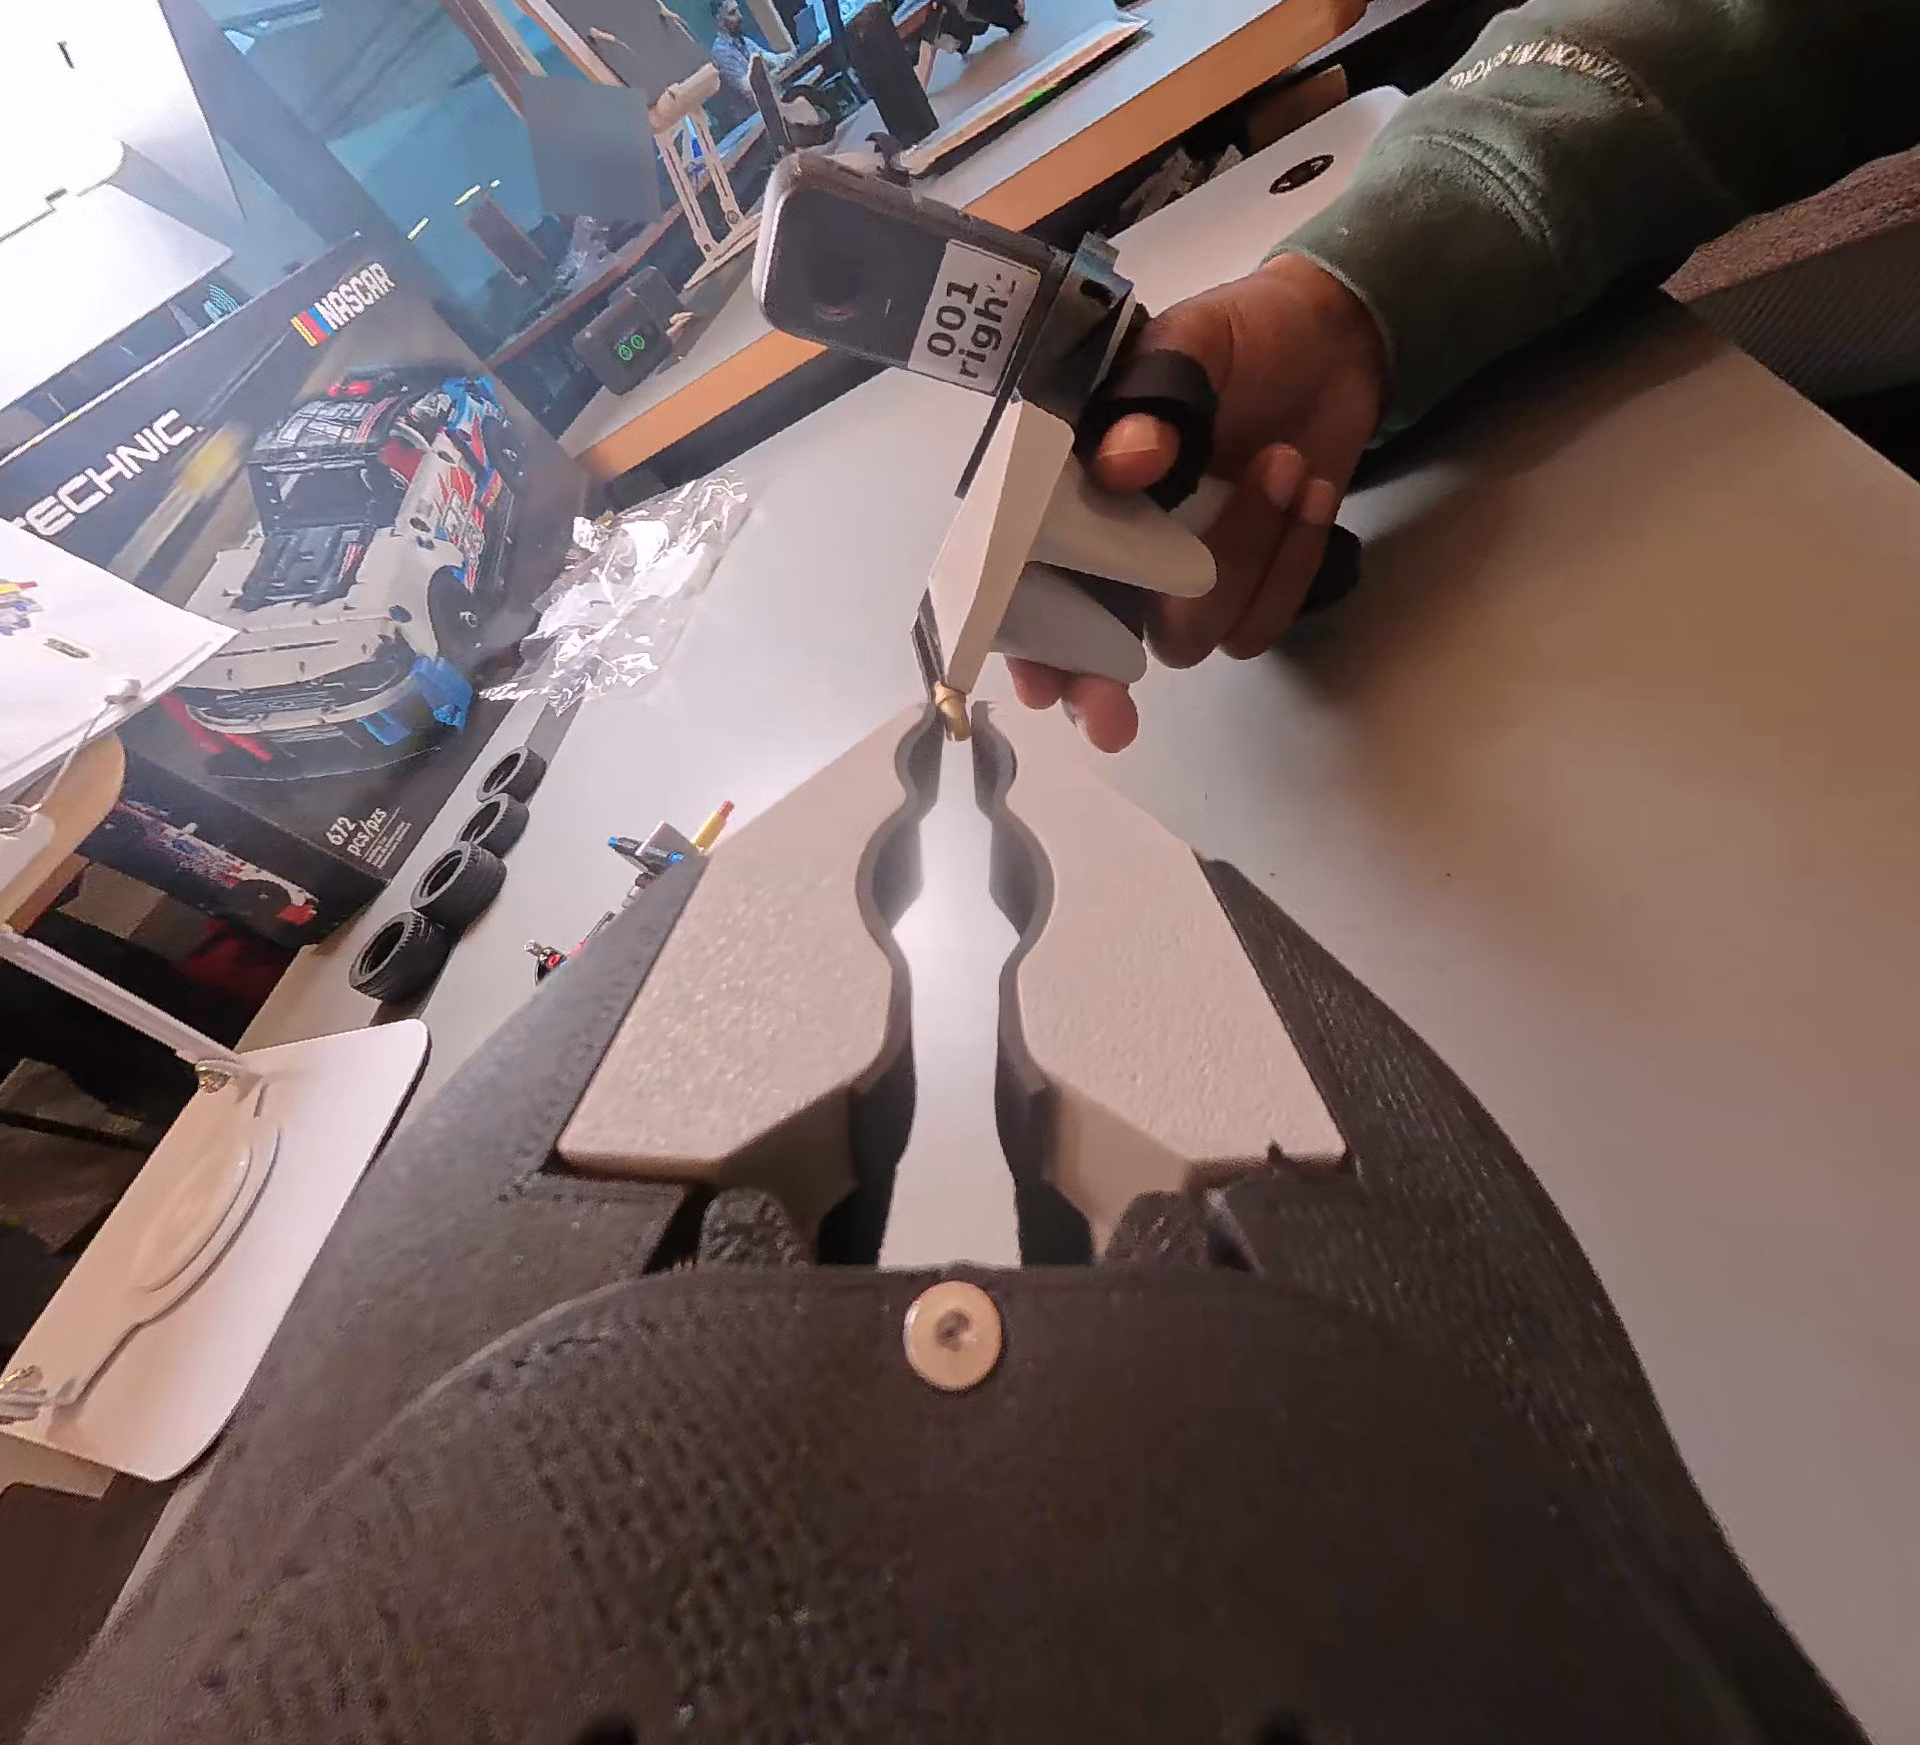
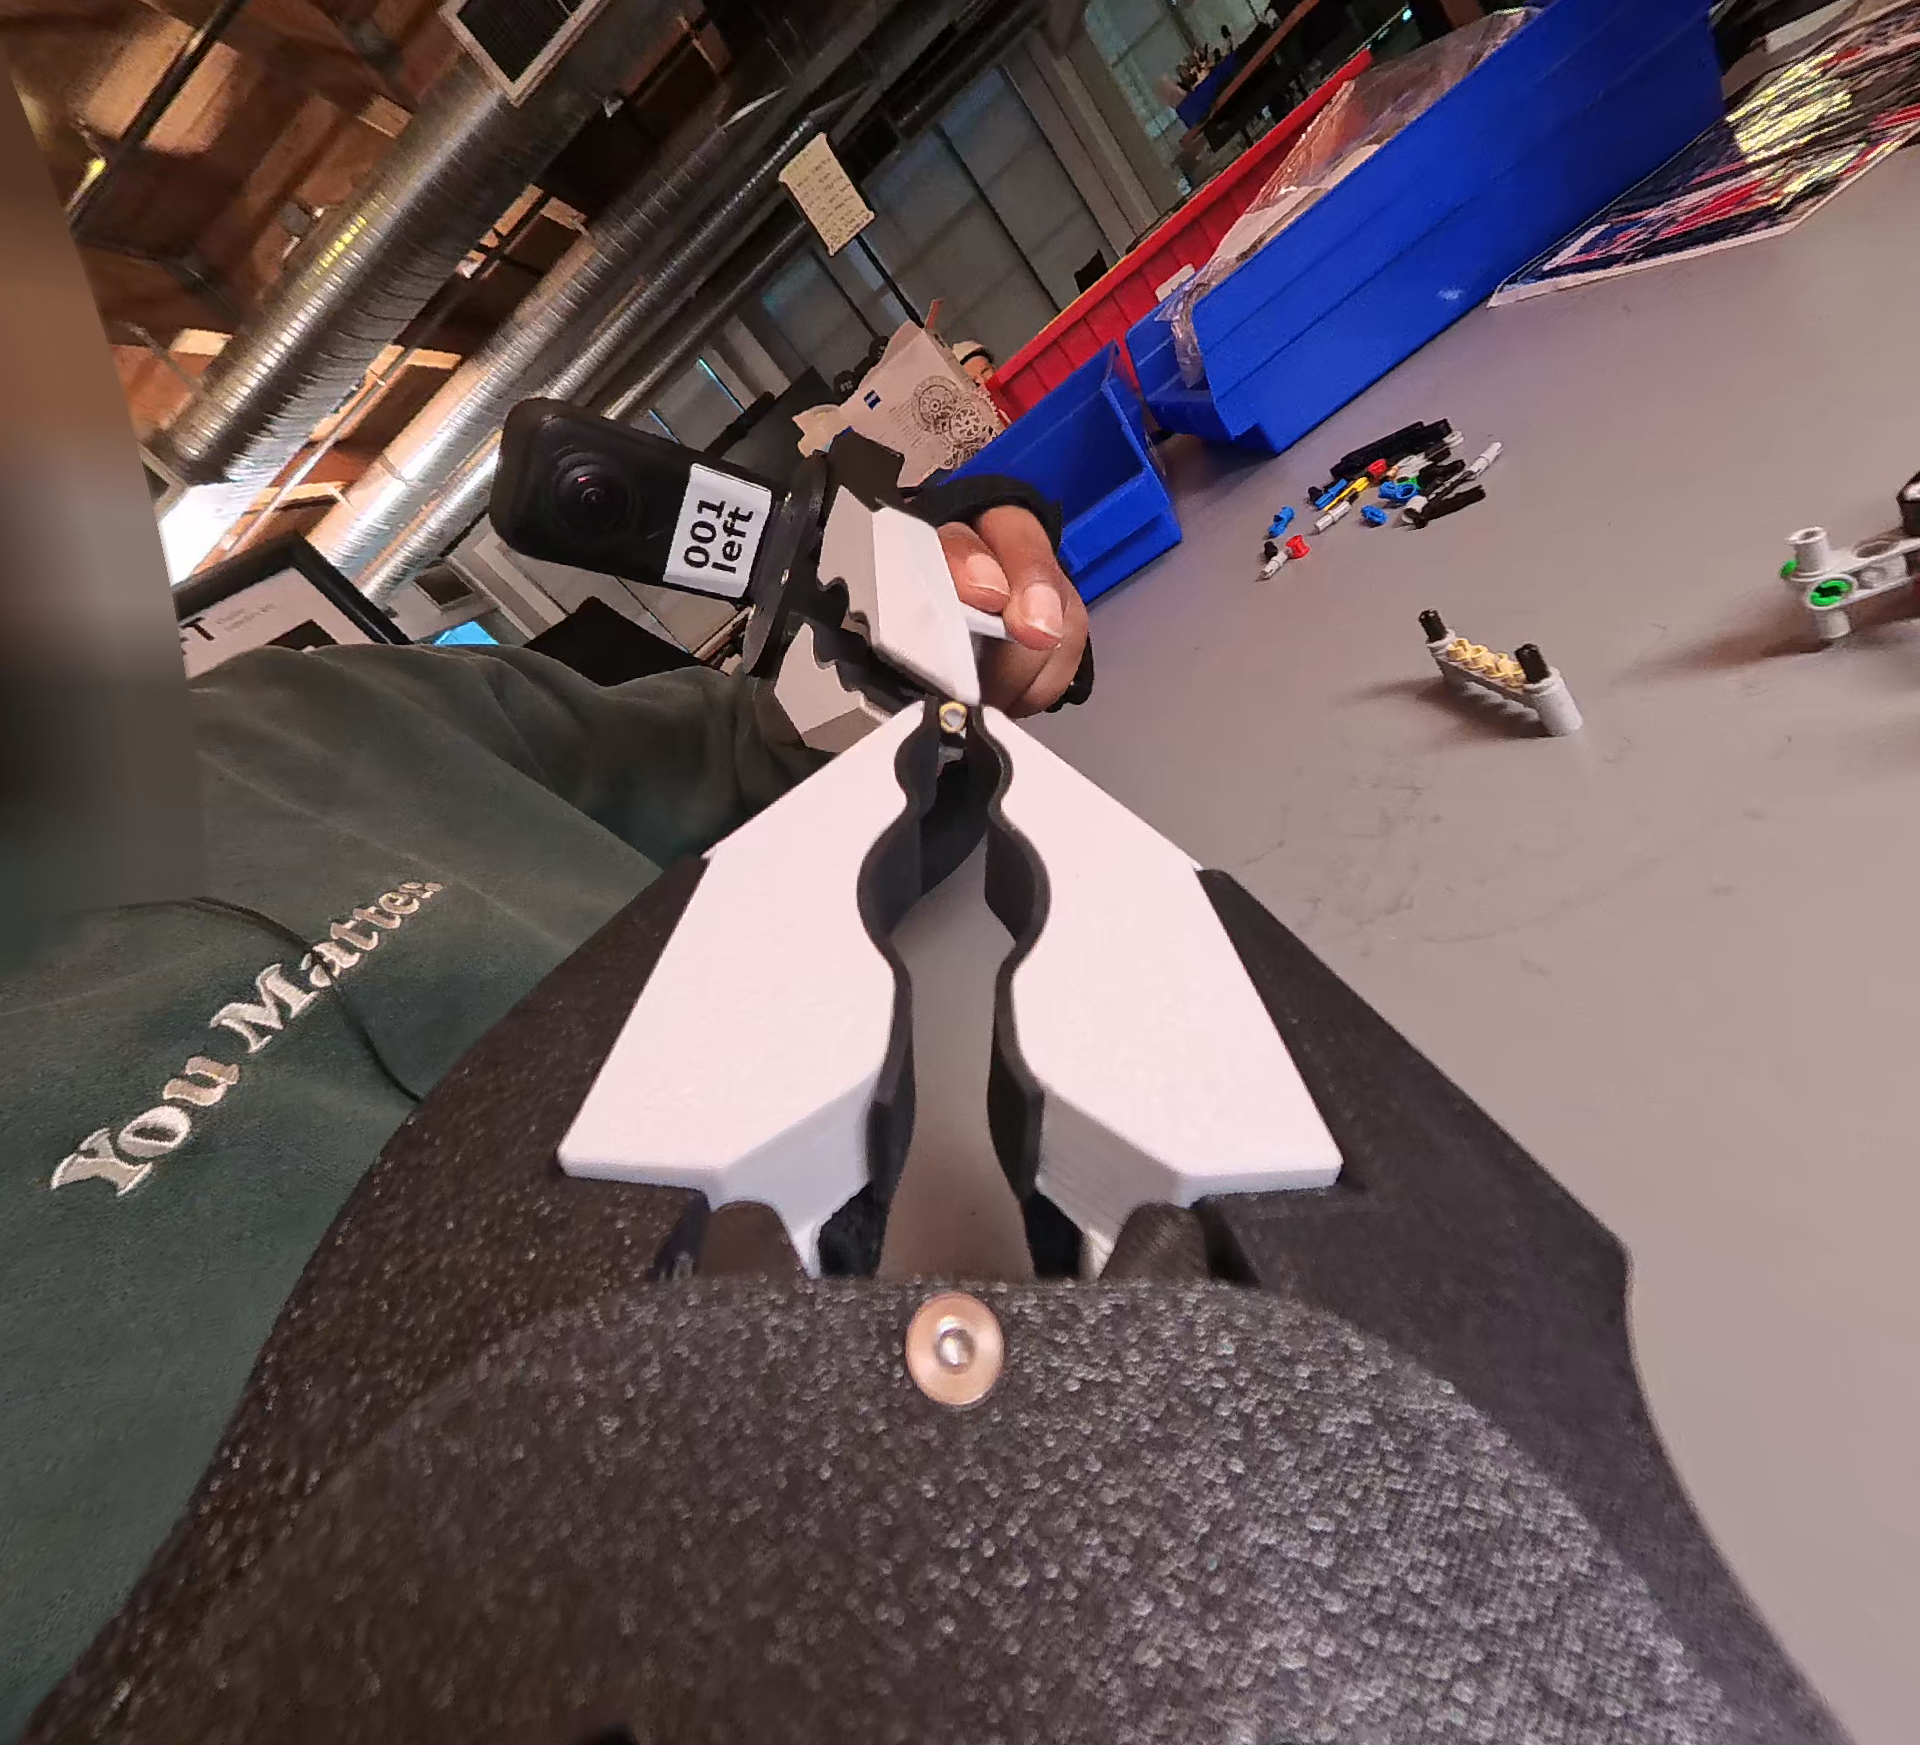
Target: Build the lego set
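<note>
Left gripper (image 1: 951, 727) tips are seen nearly closed on a small tan pin (image 1: 950, 700); the right gripper (image 2: 951, 727) is pinched narrowly on the same pin (image 2: 952, 714), tip to tip above the grey table (image 1: 1455, 812). Beside the left gripper, four black tyres (image 1: 457, 874) are lined up, with crumpled plastic (image 1: 623, 583) and the set box (image 1: 301, 594) beyond. Right of the right gripper, a grey beam with pins (image 2: 1501, 669) is lying apart; loose pins (image 2: 1382, 490) and blue bins (image 2: 1455, 241) are noted farther off.

Four black tyres (image 1: 457, 874), one set box (image 1: 312, 573), two blue bins (image 2: 1455, 241), one red bin (image 2: 1174, 282)
</note>
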Demonstrator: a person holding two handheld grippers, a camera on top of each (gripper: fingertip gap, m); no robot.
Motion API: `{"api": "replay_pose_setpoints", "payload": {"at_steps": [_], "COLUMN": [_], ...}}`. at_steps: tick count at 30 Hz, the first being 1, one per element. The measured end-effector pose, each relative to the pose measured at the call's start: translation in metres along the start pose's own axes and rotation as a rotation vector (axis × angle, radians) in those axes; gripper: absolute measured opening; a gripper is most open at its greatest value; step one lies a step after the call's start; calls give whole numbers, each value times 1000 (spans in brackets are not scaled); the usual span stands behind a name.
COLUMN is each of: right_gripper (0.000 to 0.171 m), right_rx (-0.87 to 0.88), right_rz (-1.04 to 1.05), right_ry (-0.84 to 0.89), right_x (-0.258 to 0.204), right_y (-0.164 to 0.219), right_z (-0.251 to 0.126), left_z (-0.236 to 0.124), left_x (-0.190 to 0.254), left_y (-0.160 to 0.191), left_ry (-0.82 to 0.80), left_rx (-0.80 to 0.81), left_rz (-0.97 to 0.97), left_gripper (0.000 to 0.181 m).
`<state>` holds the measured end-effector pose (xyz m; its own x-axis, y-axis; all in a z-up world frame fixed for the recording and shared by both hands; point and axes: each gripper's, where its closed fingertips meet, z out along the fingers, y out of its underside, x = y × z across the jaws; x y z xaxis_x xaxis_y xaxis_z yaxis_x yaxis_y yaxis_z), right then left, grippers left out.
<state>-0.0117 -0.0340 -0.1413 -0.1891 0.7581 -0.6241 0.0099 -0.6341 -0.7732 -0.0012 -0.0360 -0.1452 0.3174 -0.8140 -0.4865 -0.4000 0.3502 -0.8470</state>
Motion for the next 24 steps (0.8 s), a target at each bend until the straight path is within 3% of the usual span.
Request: {"api": "replay_pose_setpoints", "payload": {"at_steps": [14, 21, 24], "right_gripper": [4, 3, 3], "right_rx": [-108, -198, -345], "right_rz": [-103, -231, -356], "right_ry": [24, 114, 209], "right_x": [0, 6, 20], "right_y": [13, 16, 23], "right_z": [-1, -2, -8], "left_z": [1, 3, 2], "left_x": [11, 11, 9], "left_y": [6, 12, 19], "left_ry": [60, 77, 126], "left_rx": [-55, -65, -73], "left_rz": [74, 29, -86], "left_gripper": [2, 3, 17]}}
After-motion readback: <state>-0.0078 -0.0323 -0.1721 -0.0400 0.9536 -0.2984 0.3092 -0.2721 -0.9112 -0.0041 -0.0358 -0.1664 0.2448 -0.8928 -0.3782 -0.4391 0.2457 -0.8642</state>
